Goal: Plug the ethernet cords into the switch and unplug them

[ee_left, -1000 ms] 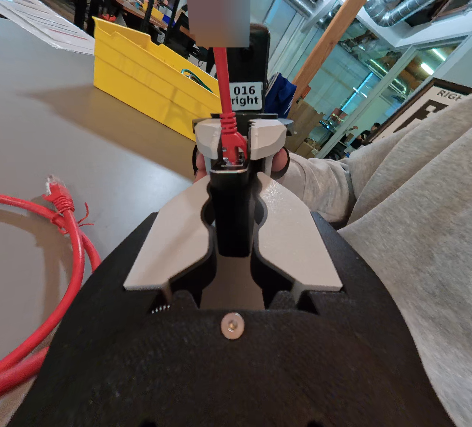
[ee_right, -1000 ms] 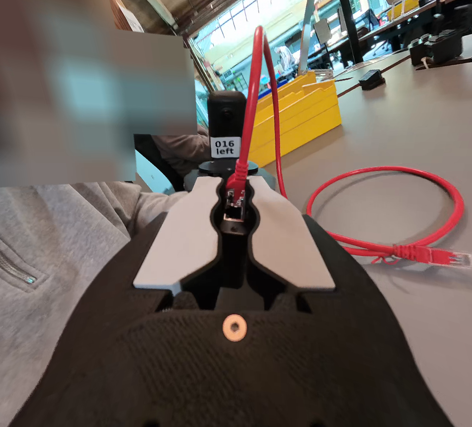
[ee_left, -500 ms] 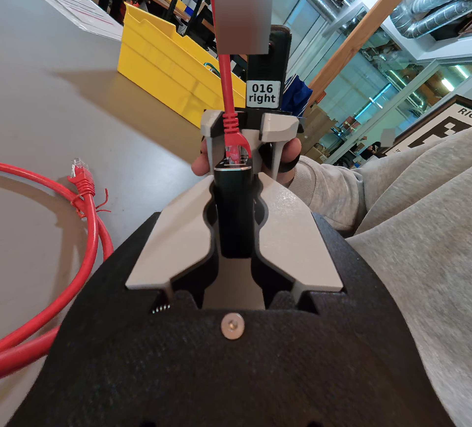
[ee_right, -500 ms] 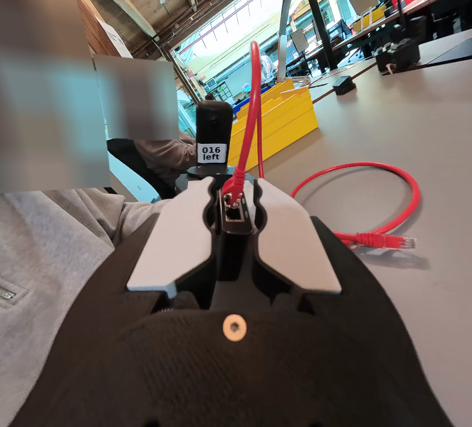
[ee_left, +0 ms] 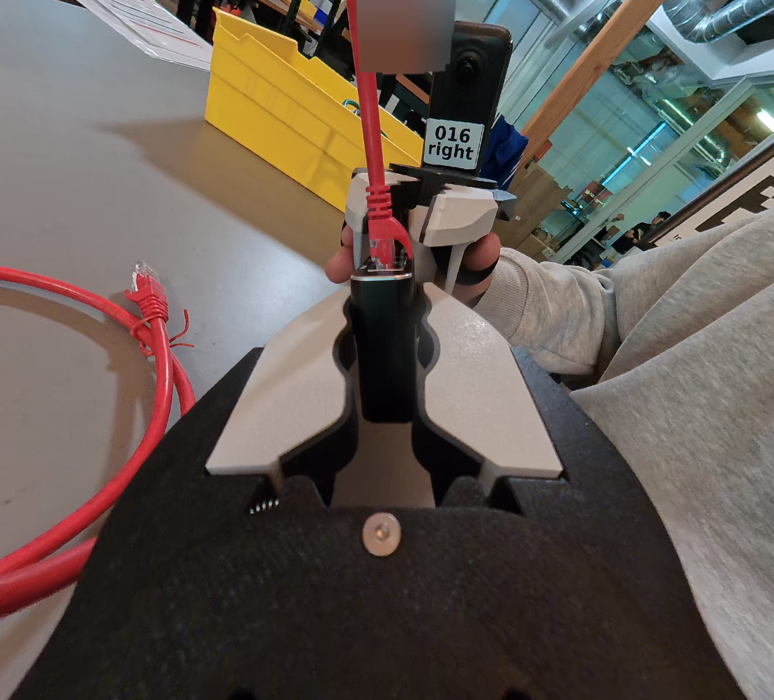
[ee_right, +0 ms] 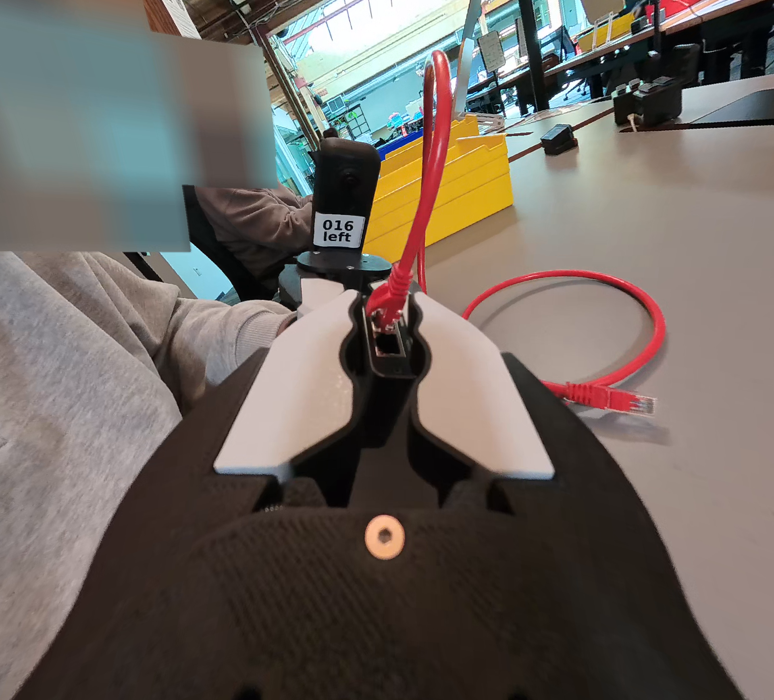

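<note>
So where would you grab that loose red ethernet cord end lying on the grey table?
Probably the ribbed red boot just behind the clear plug tip, from above, one finger on each long side. It lies flat on the grey table, and the tip must stay free for a port.
</note>
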The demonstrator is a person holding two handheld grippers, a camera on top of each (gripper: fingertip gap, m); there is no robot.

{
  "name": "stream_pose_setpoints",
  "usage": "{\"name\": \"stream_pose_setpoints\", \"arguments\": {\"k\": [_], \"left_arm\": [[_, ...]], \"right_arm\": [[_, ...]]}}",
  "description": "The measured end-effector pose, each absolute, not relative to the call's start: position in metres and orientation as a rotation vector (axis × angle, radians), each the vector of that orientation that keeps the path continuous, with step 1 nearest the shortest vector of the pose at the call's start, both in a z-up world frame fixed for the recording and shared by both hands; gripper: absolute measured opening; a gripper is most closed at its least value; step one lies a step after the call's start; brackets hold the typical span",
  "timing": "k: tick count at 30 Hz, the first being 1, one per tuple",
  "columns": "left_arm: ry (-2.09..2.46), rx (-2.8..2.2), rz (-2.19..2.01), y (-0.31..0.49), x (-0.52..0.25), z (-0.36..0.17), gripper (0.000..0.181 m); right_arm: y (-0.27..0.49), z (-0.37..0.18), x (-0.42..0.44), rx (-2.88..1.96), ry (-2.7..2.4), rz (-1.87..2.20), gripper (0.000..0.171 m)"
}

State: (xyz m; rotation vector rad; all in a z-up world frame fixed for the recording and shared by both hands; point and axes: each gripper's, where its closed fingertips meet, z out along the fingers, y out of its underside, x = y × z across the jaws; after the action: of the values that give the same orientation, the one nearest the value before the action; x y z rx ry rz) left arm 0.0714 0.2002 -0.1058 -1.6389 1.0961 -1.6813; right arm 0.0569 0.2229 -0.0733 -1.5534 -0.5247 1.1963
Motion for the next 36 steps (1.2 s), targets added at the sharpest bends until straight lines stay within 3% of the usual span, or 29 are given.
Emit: {"name": "stream_pose_setpoints", "arguments": {"k": [3, 9, 36], "left_arm": [[1.127, -1.625, -1.671, 0.196, 0.072, -0.106, 0.025], [1.133, -1.628, -1.661, 0.196, 0.073, -0.107, 0.025], [1.131, -1.622, -1.726, 0.192, 0.074, -0.105, 0.026]], "right_arm": [[0.223, -0.078, 0.055, -1.580, -0.539, 1.184, 0.027], [0.220, -0.077, 0.052, -1.568, -0.569, 1.171, 0.018], [0.217, -0.079, 0.046, -1.599, -0.566, 1.242, 0.016]]}}
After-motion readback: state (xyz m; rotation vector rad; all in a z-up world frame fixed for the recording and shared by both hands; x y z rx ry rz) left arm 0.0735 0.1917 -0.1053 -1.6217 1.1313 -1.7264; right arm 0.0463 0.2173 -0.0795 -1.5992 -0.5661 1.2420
